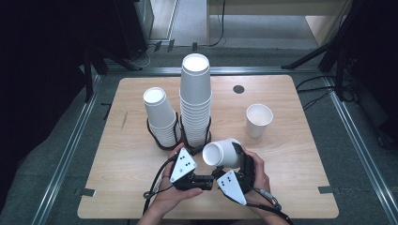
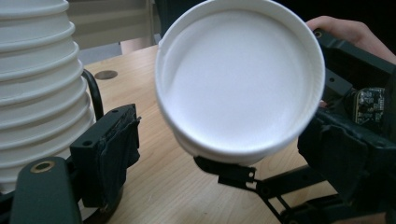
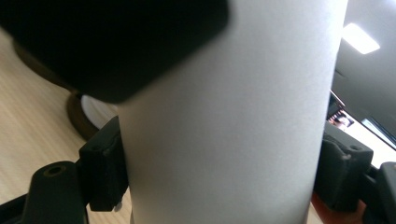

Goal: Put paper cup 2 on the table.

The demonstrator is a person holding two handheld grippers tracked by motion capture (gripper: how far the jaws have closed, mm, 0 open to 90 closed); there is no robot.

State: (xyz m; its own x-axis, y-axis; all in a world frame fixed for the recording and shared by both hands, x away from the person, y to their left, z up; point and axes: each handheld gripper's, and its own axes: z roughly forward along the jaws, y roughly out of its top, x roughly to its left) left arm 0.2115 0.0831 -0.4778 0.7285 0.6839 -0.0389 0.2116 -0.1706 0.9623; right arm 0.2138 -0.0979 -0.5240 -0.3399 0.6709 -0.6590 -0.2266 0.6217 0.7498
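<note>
Wooden table (image 1: pixel 126 187) seen from above, the person's hands entering from the near edge. Right gripper (image 1: pixel 234 157), near centre, grasps a white cup (image 1: pixel 221 153) lying on its side above the table, base turned left towards the left gripper (image 1: pixel 202 164); in the right gripper view both pads press the cup's (image 3: pixel 224 121) wall from either side. In the left gripper view the cup's round base (image 2: pixel 240 77) faces the camera, held in the right gripper (image 2: pixel 355 140) at right; the left gripper's near pad (image 2: pixel 112 149) stands clear of the cup, jaws partly apart and holding nothing; whether the far pad touches the cup cannot be told. Just beyond the grippers stand two stacks of inverted white cups, each in a dark wire holder: a tall stack (image 1: pixel 195 101) at centre and a shorter stack (image 1: pixel 161 117) just left of it, the two nearly touching. A single cup (image 1: pixel 258 120) stands upright, mouth up, well to the right of the stacks. A small dark disc (image 1: pixel 238 89) lies in the far table top.
</note>
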